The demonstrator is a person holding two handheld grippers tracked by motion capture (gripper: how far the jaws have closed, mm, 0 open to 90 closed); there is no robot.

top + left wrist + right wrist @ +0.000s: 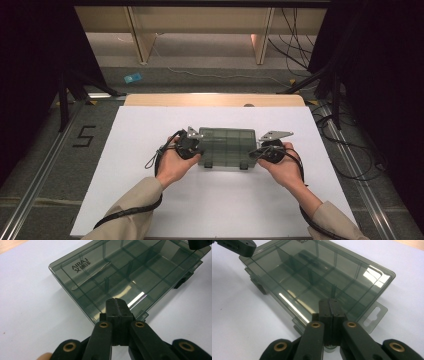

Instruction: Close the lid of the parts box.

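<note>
A smoky see-through compartment box (227,144) lies with its lid closed on the white sheet (150,200), with two latches on its near side. My left gripper (198,149) sits at the box's left end, jaws pressed together with nothing between them. In the left gripper view its tips (115,300) rest over the box (130,270) at the lid's near edge. My right gripper (256,153) is at the right end, also shut and empty. In the right gripper view its tips (329,301) sit over the box (312,272) beside a hang tab (374,316).
The sheet covers a wooden table whose far edge (215,100) shows. Beyond it are floor, wooden furniture legs (142,45), a blue item (132,78) and cables (295,45). A "5" mark (85,136) is on the floor at left. Dark stands flank both sides.
</note>
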